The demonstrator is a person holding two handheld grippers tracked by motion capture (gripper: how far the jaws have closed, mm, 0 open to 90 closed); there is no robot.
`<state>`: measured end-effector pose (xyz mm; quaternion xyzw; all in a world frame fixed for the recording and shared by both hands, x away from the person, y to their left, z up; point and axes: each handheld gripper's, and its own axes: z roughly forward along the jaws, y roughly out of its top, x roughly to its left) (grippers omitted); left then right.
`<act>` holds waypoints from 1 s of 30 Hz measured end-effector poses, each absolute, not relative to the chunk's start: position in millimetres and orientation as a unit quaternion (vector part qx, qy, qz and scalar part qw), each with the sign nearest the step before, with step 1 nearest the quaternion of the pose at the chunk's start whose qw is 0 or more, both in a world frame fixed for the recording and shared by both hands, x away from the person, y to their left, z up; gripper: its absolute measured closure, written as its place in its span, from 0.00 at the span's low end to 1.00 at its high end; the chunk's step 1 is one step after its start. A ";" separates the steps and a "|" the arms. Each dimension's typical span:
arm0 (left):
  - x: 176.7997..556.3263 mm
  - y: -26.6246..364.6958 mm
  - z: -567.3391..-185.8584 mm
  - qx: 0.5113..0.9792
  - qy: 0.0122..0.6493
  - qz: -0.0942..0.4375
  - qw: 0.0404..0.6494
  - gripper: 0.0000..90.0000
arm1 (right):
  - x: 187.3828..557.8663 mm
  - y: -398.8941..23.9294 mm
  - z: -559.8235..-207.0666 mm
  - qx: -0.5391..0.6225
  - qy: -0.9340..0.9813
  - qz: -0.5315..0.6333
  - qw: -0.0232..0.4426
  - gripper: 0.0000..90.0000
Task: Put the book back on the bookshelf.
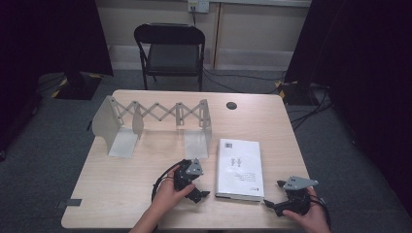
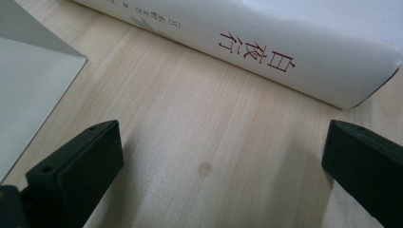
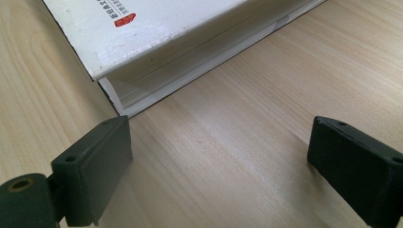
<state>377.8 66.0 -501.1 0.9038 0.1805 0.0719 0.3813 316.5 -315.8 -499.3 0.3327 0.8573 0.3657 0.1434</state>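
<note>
A white book point(image 1: 240, 169) lies flat on the table point(image 1: 116, 189) toward its near right corner. The left gripper point(image 1: 198, 189) sits just left of the book's spine, jaws spread wide and empty. The right gripper point(image 1: 273, 196) waits off the book's near right corner, released, gripping nothing. An expanding metal book rack point(image 1: 155, 121) stands near the far left edge
</note>
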 end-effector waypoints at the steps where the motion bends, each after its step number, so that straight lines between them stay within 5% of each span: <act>1: 377.7 65.7 -500.7 0.905 0.181 0.073 0.379 0.00 | 316.9 -315.2 -499.3 0.334 0.857 0.366 0.143 0.08; 9: 373.5 62.8 -501.0 0.898 0.206 0.082 0.380 0.00 | 317.9 -305.9 -499.3 0.350 0.850 0.364 0.150 0.09; 14: 373.5 60.2 -495.7 0.910 0.204 0.073 0.353 0.00 | 314.4 -306.8 -497.9 0.339 0.852 0.371 0.149 0.20; 16: 372.7 61.7 -492.4 0.912 0.199 0.072 0.352 0.07 | 312.6 -308.1 -496.9 0.332 0.853 0.374 0.147 0.27; 18: 370.2 64.1 -489.3 0.910 0.191 0.060 0.363 0.28 | 311.2 -308.6 -495.7 0.324 0.857 0.376 0.138 0.29; 30: 353.9 53.2 -477.3 0.921 0.154 0.049 0.355 0.27 | 302.0 -284.2 -491.4 0.309 0.857 0.392 0.127 0.42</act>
